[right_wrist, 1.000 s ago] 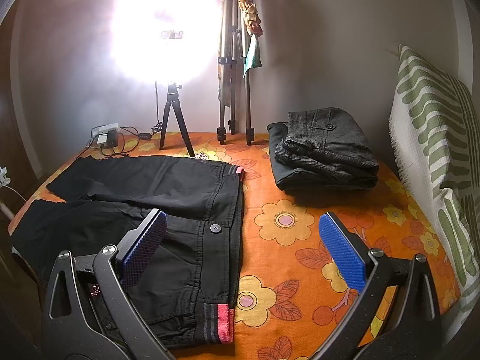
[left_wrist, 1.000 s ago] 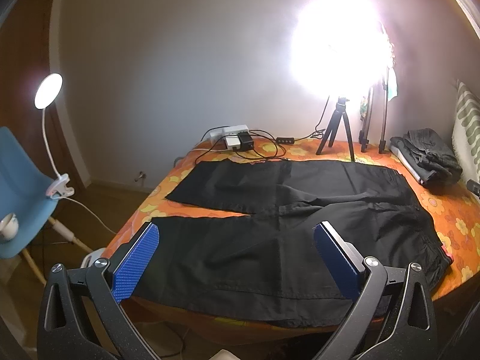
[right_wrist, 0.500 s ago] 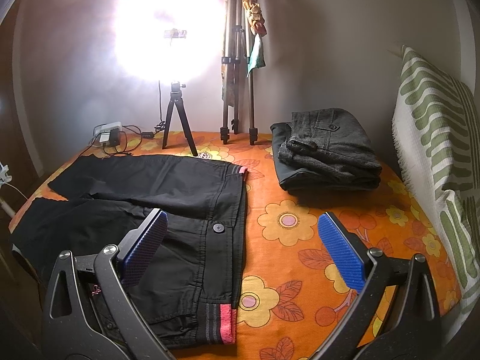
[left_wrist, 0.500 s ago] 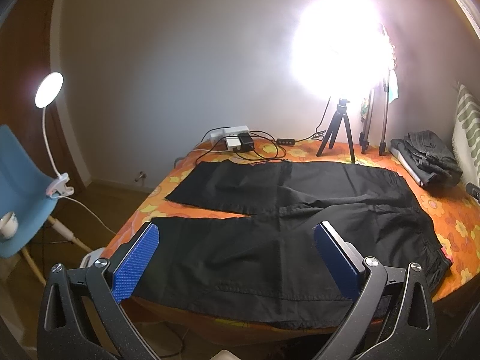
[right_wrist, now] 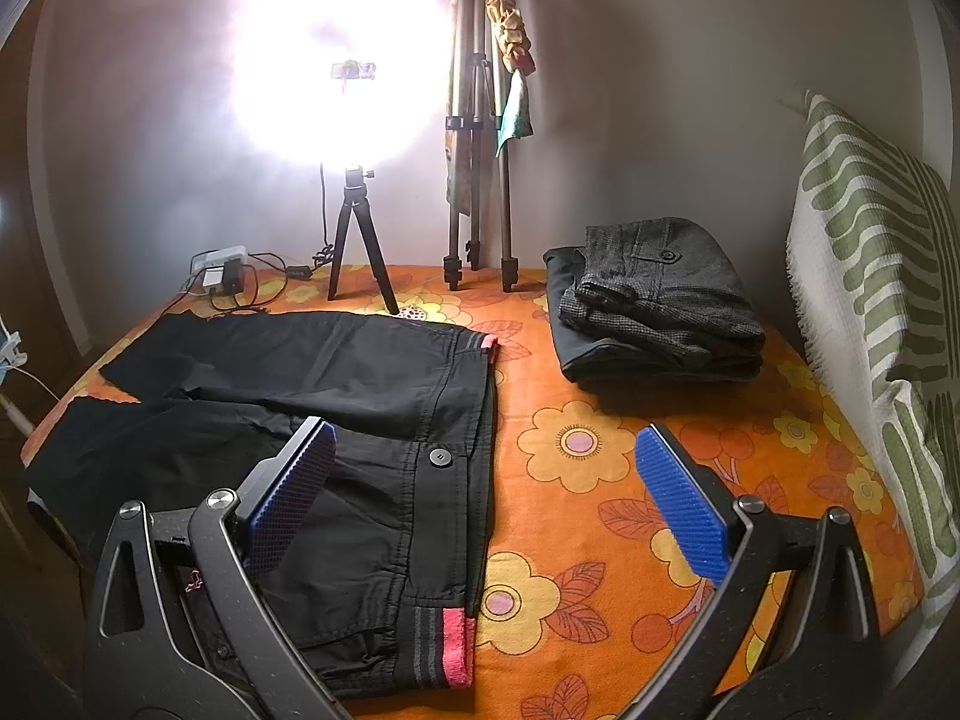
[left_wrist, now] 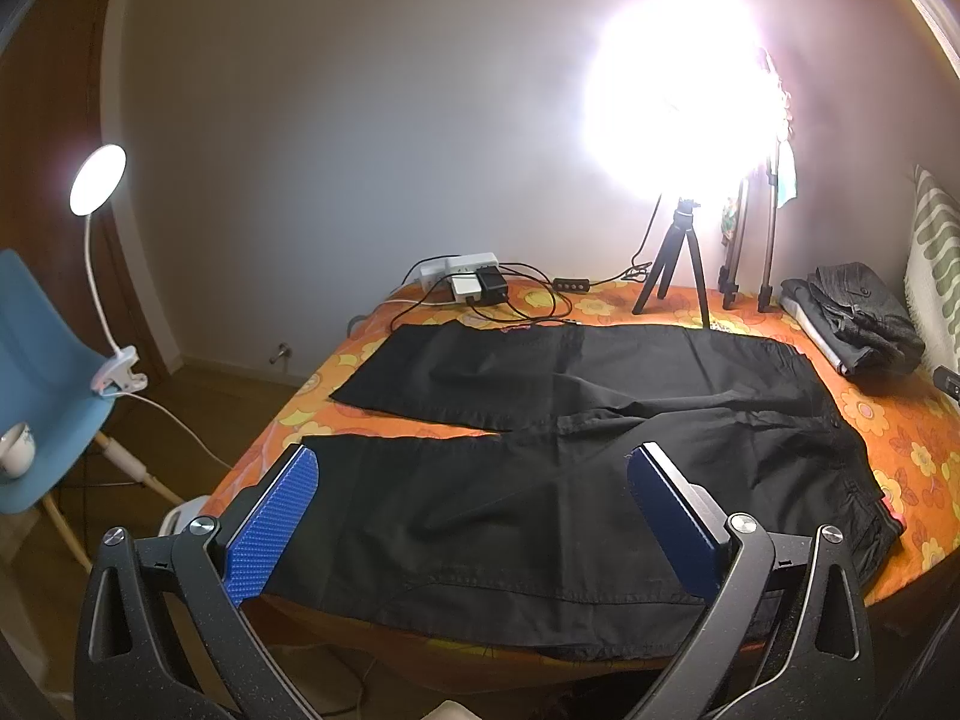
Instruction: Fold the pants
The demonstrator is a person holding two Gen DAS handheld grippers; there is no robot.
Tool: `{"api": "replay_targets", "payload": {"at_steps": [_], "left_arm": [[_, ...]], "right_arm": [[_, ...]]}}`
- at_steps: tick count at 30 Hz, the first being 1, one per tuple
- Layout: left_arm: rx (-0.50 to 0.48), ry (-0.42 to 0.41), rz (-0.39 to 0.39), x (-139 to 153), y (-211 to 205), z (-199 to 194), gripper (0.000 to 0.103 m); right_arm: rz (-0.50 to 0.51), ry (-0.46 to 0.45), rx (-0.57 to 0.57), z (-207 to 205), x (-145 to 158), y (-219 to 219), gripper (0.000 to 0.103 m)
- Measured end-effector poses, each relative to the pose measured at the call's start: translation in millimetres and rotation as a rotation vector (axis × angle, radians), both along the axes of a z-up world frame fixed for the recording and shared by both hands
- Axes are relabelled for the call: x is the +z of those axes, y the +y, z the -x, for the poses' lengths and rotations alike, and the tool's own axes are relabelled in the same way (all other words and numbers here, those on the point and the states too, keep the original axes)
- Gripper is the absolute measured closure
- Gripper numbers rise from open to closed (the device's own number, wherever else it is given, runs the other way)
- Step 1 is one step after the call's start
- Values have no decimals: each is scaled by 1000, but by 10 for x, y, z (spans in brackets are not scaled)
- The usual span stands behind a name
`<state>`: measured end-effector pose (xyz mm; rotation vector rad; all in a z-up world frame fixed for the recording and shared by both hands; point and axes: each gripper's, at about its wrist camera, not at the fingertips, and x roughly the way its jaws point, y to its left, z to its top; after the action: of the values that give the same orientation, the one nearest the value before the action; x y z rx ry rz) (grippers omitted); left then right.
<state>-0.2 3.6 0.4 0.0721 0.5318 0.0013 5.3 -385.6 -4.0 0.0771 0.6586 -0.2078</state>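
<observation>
Pants: the black pants [left_wrist: 570, 468] lie flat and unfolded on the bed with the orange flowered cover [right_wrist: 600, 480]; the two legs point to the left side, with a narrow gap of cover between them near the hems.
Waistband: the waistband with a red and grey striped band [right_wrist: 444, 648] is at the right end of the pants; a dark button [right_wrist: 440, 456] sits near it.
Left gripper: the left gripper [left_wrist: 474, 516] hangs over the near leg, above the cloth; its jaws are spread wide and hold nothing.
Right gripper: the right gripper [right_wrist: 480, 504] hangs over the waistband area, one blue pad above the pants and the other above the bare cover; its jaws are spread wide and hold nothing.
Folded clothes: a pile of grey folded clothes [right_wrist: 654, 306] lies at the far right corner, well apart from the pants.
Lamp: a very bright ring light on a small tripod [right_wrist: 360, 240] stands at the far edge of the bed.
Power strip: a white power strip with cables [left_wrist: 462, 282] lies near the wall, just beyond the far leg.
Pillow: a white and green pillow [right_wrist: 870, 300] leans at the right side.
</observation>
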Motion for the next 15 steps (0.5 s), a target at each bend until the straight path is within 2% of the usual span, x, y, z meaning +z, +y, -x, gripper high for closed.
{"api": "replay_targets", "payload": {"at_steps": [15], "left_arm": [[4,-5,3,17,-3,-3,0]], "right_arm": [[-2,-1,0,8,9,0,1]]}}
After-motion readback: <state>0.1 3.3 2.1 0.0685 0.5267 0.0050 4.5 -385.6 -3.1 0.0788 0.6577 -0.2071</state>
